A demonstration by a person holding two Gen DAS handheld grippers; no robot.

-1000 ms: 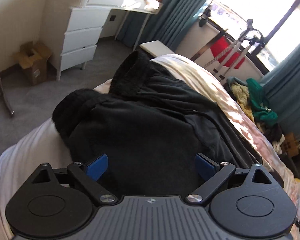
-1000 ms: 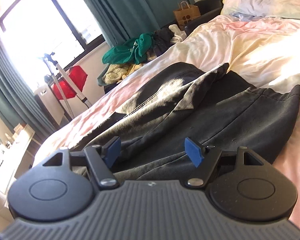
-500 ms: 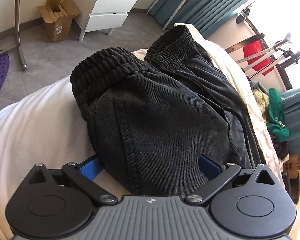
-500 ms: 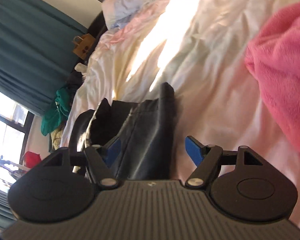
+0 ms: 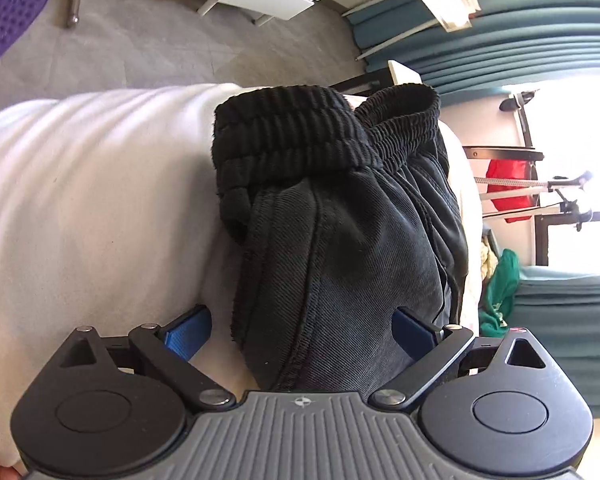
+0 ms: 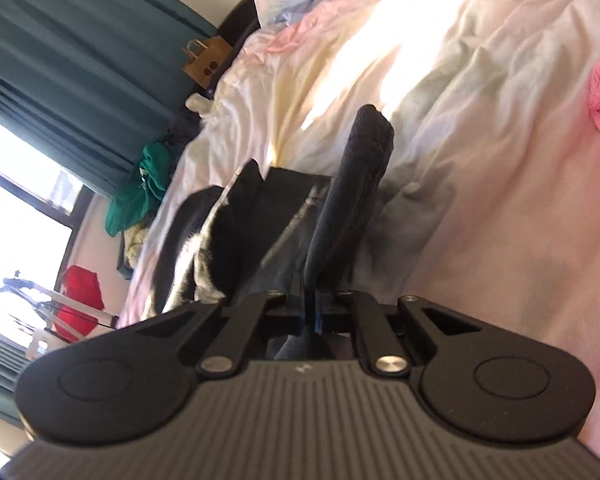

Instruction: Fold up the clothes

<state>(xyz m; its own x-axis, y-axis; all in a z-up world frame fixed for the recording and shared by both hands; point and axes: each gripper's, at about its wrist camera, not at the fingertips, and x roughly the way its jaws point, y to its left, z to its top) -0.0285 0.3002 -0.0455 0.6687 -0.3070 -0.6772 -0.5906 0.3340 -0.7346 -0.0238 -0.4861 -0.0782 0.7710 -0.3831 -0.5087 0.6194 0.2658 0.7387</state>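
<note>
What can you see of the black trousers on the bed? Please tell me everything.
The black trousers look like faded dark denim with stitched seams and a ribbed elastic waistband. They lie crumpled on the pale bedsheet. The open left gripper straddles the cloth near a seam; the right gripper is shut on a raised fold.

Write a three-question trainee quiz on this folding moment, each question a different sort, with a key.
1. True or false: the right gripper is shut on the black trousers.
2. Multiple choice: the left gripper is A) shut on the waistband, B) open with trouser fabric between its fingers, C) open over bare floor.
3. Fill in: the ribbed elastic ______ of the trousers lies at the bed's edge, on the white duvet.

Key: 1 true; 2 B; 3 waistband.
</note>
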